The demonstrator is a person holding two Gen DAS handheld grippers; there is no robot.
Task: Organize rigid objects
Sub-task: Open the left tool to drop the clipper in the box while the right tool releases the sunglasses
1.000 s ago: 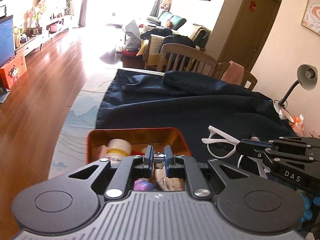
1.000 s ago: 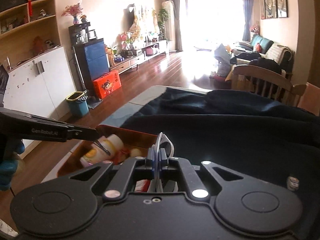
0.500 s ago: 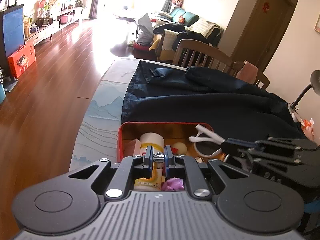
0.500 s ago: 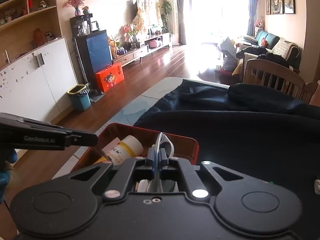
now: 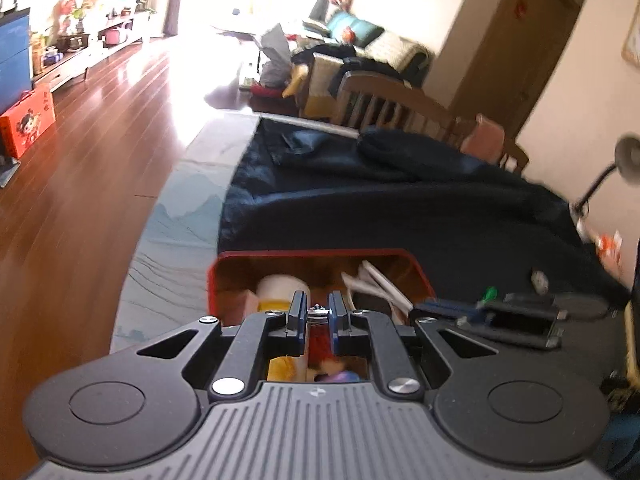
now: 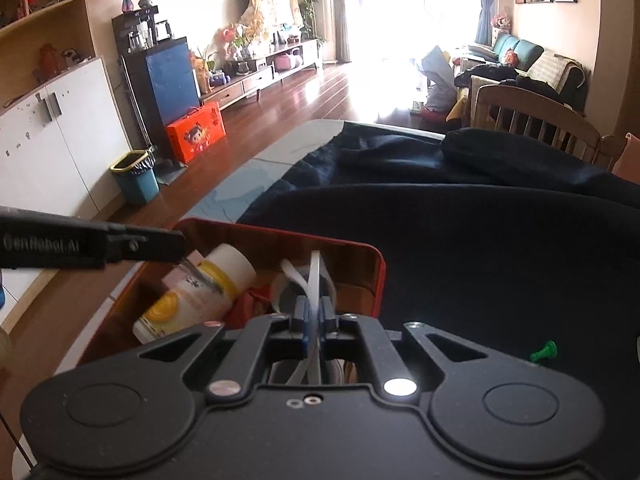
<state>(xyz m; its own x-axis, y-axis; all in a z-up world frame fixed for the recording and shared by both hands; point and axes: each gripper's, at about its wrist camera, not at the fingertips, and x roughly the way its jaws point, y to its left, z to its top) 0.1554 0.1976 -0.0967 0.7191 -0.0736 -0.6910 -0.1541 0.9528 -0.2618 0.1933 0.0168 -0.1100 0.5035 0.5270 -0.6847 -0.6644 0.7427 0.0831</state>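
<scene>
The left view is motion-blurred throughout. The lamp [image 5: 624,160] at 3 o'clock is cut by the edge. What the left gripper [image 5: 318,314] pinches is too small to name. Gripper bodies hide the near half of the tin [image 6: 376,280], the bottle's [image 6: 192,300] base, and most of the glasses [image 6: 316,280].

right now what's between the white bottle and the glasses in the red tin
A small red item lies between the white bottle and the white glasses, seen in the right wrist view; too hidden to identify.
</scene>
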